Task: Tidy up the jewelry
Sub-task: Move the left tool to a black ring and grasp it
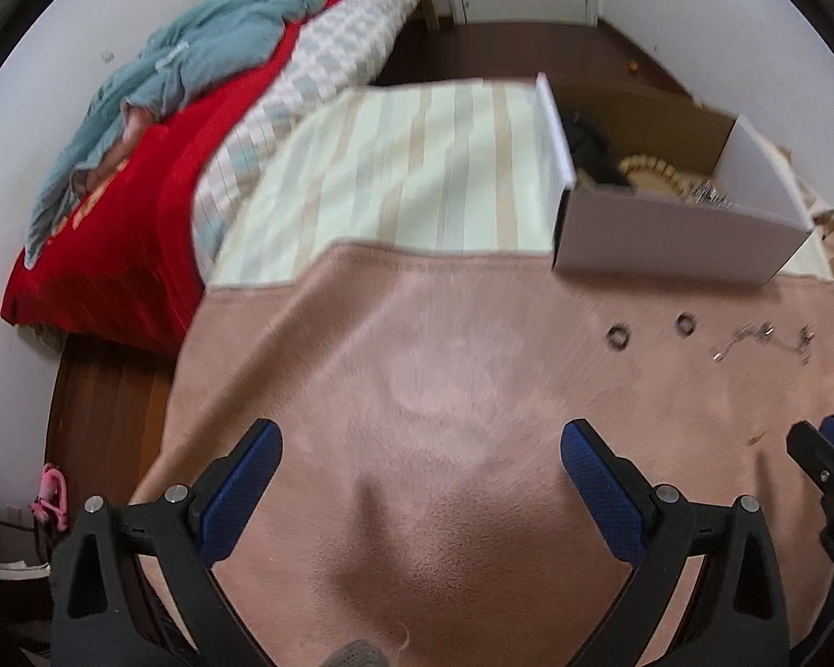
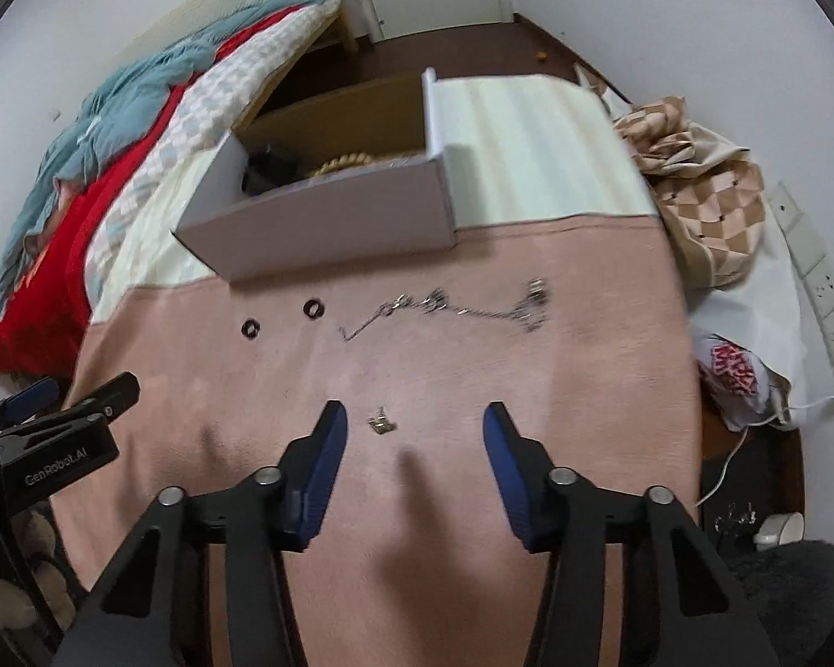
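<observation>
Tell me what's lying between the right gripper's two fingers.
A small silver jewelry piece lies on the pink blanket between the right gripper's open fingers, in the right wrist view.

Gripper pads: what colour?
Blue, on both grippers; clearest on the right gripper in the right wrist view.

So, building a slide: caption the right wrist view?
Open right tool above a small silver piece on the pink blanket.

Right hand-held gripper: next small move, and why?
Probably lower the right hand-held gripper onto the small silver piece and close. Its jaws are open, and the piece lies on the pink blanket between the fingertips, nearer the left one. The open box sits just beyond.
</observation>
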`<state>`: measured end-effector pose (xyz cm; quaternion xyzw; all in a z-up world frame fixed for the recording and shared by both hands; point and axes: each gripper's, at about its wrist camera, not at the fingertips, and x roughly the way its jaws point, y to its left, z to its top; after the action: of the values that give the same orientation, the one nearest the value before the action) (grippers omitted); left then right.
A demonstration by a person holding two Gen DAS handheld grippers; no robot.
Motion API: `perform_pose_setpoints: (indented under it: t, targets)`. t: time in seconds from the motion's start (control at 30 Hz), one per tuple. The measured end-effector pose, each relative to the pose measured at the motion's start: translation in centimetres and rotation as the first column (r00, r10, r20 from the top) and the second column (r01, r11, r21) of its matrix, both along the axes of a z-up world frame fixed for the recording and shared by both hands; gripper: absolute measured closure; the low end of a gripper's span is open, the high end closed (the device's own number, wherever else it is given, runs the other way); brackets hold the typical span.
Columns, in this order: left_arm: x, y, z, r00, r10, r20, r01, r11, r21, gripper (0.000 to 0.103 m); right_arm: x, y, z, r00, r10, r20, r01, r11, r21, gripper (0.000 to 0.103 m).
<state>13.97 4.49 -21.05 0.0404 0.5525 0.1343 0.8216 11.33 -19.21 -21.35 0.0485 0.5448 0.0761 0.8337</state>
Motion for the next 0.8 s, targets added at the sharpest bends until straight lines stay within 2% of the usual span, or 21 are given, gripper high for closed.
perform_pose_setpoints:
  t: [0.13,0.23,0.3,0.5,0.67,0.8]
  targets:
    - [-0.2,0.4,-1.3,1.0,0.004,-0.03,-0.004,1.0,0.001,0.001,0.3,1.9,-1.4,0.999,0.045,-0.006,-0.045,0.999,-0.029,0.061]
    - [-0.1,0.6,-1.9,0.999,0.004,-0.039,-0.004,1.0,0.0,0.001,0.2,3.1,-2.3,0.996,0.085,-0.019,-0.086,0.994,-0.073,0.076]
    - [0.1,0.6,-2.1,0.999,0.003,-0.045,-0.003,1.0,-0.001,0.001,0.0,3.7,-2.4,0.995,0.103,0.006,-0.102,0.988,-0.12,0.094]
    - [1.4,-0.3,-1.9,0.999,-0.02,-0.026,0.019,1.0,-0.024,0.001,0.3,2.2,-1.3,0.998,0.051,0.039,-0.048,0.995,-0.087,0.094]
    - [3.6,-1.9,-1.6,0.999,-0.042,0.023,0.044,0.995,-0.092,0.001,1.3,-0.3,0.2,0.998,-0.005,0.061,0.011,0.996,-0.086,0.094]
    - [4.6,-3.3,-2.3,0.996,-0.087,0.018,0.089,0.988,-0.127,0.003,1.9,-1.6,0.3,0.997,-0.045,0.059,0.05,0.994,-0.092,0.094]
